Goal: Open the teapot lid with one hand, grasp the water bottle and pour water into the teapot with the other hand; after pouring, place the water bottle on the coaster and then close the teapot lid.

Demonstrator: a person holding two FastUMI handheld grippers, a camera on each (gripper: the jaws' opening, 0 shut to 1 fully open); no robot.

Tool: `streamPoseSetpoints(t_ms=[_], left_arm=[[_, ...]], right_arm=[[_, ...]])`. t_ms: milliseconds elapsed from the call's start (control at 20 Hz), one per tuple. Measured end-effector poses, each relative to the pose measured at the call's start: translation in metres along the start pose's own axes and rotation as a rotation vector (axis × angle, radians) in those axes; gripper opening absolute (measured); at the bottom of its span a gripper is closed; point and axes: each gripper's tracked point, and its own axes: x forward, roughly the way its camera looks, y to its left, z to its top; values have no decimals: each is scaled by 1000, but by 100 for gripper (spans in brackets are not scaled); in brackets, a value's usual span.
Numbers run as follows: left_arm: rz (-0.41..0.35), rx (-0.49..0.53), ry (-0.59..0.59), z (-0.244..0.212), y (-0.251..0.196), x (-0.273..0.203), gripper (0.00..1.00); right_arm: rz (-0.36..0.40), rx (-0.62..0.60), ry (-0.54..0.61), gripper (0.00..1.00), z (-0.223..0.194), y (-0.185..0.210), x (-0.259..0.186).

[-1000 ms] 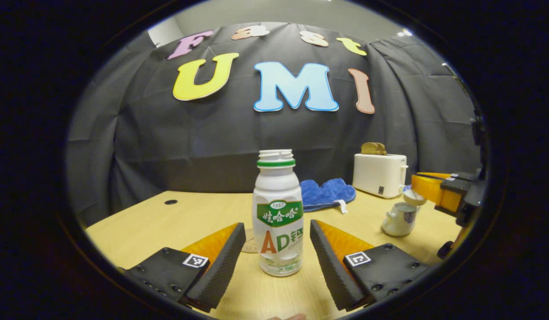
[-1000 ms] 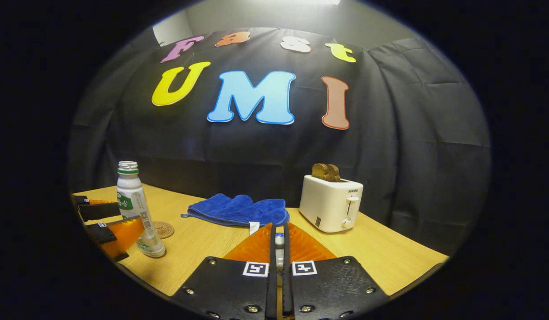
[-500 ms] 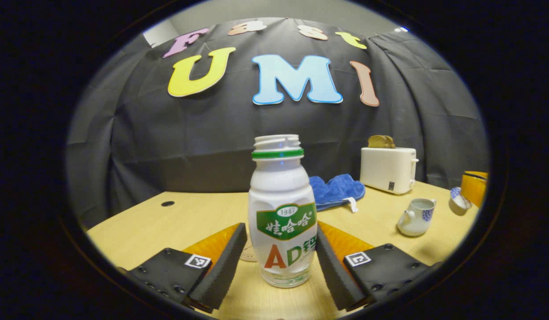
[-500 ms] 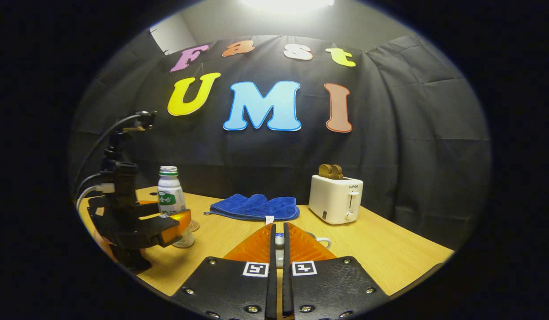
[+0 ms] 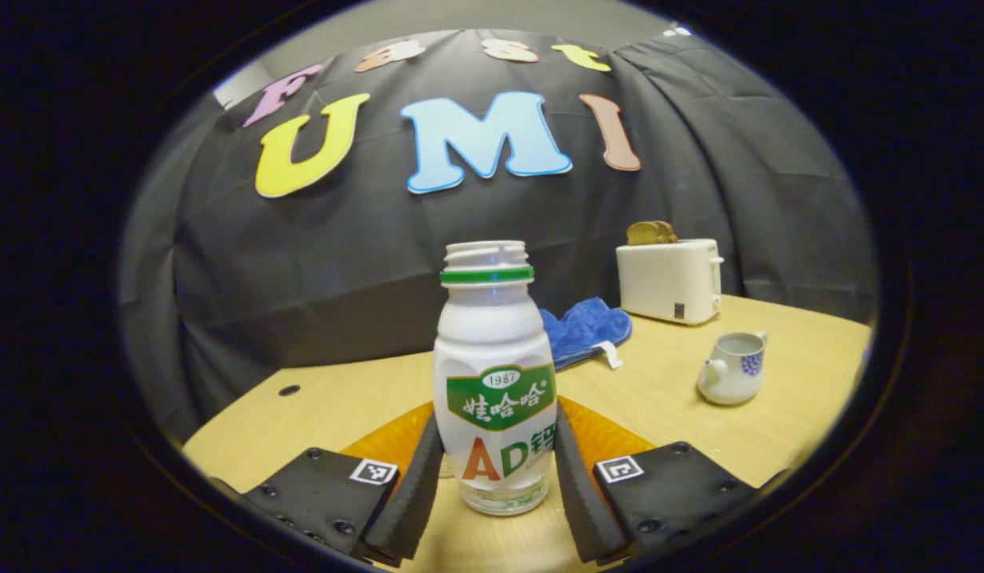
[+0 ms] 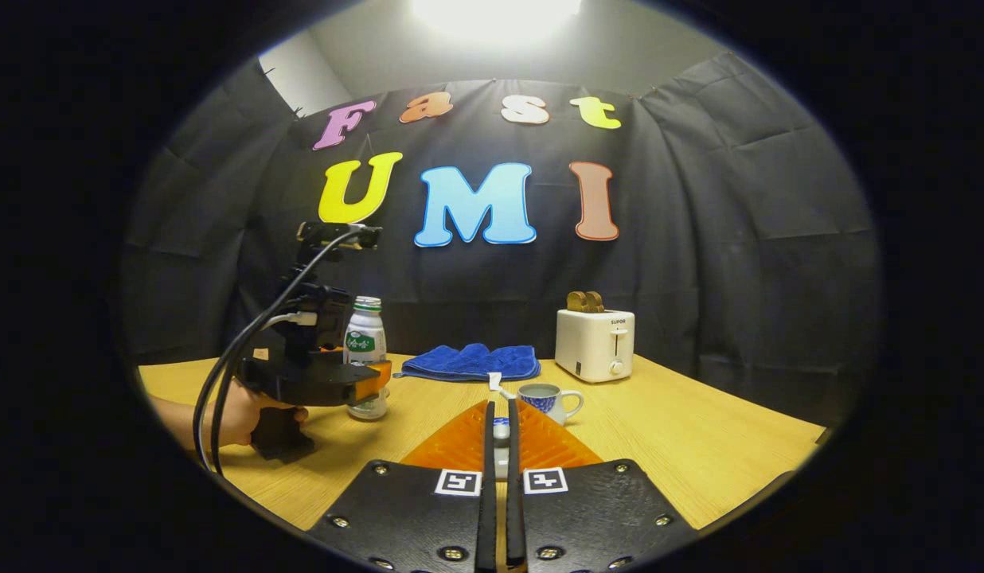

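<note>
On the wooden table [image 5: 786, 446] we see the toaster [image 5: 669, 280], then the uncapped water bottle [image 5: 493, 374] upright, clasped by both fingers of the left gripper [image 5: 496, 485]; the lidless teapot [image 5: 732, 368] stands apart; the right gripper [image 6: 500, 434] pinches the teapot lid [image 6: 501, 430]

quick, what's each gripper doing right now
Left gripper: closed on the water bottle, both fingers against its sides, bottle upright on the table.
Right gripper: closed on the teapot lid, held clear of the open teapot.
</note>
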Motion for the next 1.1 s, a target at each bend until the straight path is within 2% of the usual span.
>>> streamPoseSetpoints(t_ms=[200,300,450,500,900,1100], left_arm=[[-22,133,-26,19,-18,5,76],[-32,226,-31,26,-31,9,80],[-72,348,-29,29,-52,20,70],[-80,379,-26,30,-57,24,81],[-88,662,-22,32,-91,45,80],[-119,744,-22,29,-109,53,80]], right_arm=[[-18,36,-1,5,-3,-10,-12],[-32,44,-5,5,-4,-18,-18],[-55,55,-20,5,-1,-28,-24],[-59,59,-23,5,-1,-31,-25],[-82,71,-43,5,-1,-47,-36],[-91,52,-62,5,1,-52,-43]])
